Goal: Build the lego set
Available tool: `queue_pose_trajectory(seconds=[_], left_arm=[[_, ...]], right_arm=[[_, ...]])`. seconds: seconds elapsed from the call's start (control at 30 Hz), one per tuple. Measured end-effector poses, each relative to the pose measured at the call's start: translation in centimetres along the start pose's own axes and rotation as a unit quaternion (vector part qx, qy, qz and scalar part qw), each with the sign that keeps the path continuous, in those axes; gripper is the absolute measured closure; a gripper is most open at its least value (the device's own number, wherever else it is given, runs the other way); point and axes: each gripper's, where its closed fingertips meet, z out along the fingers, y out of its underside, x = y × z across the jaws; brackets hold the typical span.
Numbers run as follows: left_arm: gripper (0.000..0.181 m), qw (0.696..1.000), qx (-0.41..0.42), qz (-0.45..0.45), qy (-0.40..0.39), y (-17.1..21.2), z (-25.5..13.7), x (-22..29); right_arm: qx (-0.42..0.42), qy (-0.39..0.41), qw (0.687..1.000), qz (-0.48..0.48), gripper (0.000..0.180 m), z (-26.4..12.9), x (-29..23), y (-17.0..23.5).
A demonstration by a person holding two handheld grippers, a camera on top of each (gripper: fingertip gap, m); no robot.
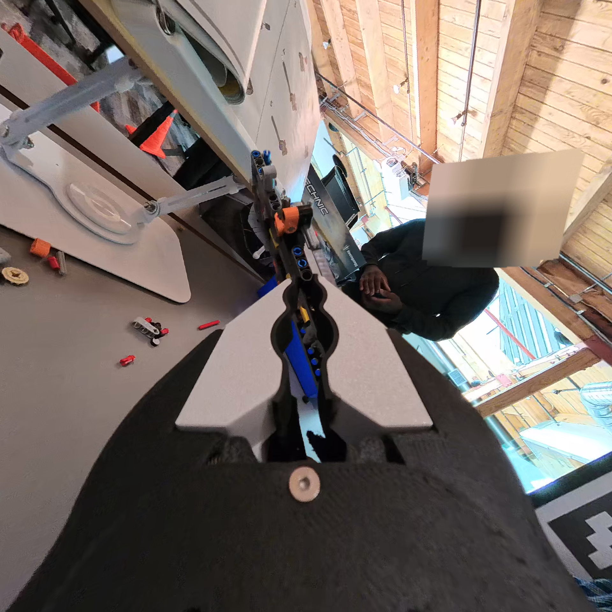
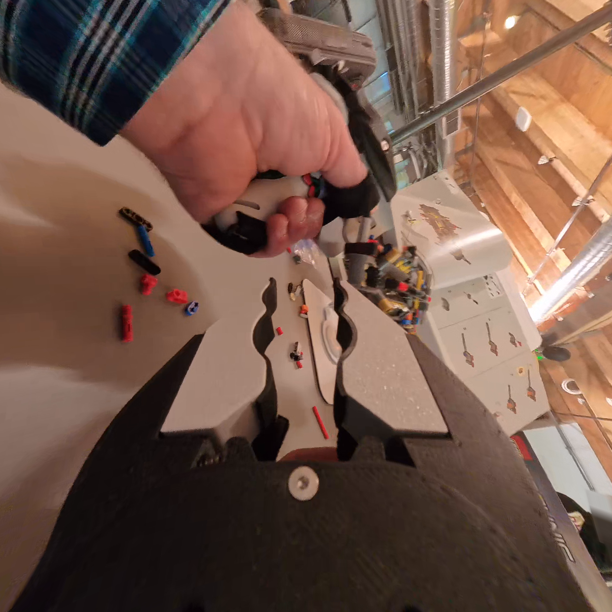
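Left gripper (image 1: 304, 288) is clamping the lego build (image 1: 284, 231), which is sticking up past the table (image 1: 82, 381) edge. Right gripper (image 2: 304, 291) is hanging w/ jaws apart, nothing in it, over the table near loose red pins (image 2: 127, 323).

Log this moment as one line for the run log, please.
left gripper: shut on lego assembly, held off the table | right gripper: open, empty, above loose red pins | parts pile: beyond
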Motion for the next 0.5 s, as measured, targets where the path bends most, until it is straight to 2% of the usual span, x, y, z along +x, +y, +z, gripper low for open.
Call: queue_pose_trajectory(seconds=[0.1, 0.23, 0.3, 0.33, 0.5], left_arm=[[0.176, 1.000, 0.000, -0.005, 0.004, 0.1, 0.0, 0.1], [0.176, 1.000, -0.001, 0.001, -0.004, 0.1, 0.0, 0.0], [0.176, 1.000, 0.003, -0.006, 0.000, 0.0, -0.1, -0.1], [0.176, 1.000, 0.003, -0.007, 0.003, 0.0, -0.1, 0.0], [0.176, 1.000, 0.000, -0.003, 0.002, 0.2, -0.1, 0.1]], right_arm=[[0.010, 0.029, 0.999, 0.021, 0.141, -0.3, 1.7, -0.3], [-0.006, 0.009, 1.000, 0.014, 0.138, 0.2, 0.7, 0.5], [0.004, -0.020, 1.000, 0.018, 0.157, 0.0, -0.6, -0.2], [0.008, -0.019, 1.000, 0.017, 0.157, 0.0, -0.7, -0.4], [0.013, 0.032, 0.998, 0.043, 0.142, -0.2, 2.0, -0.4]])
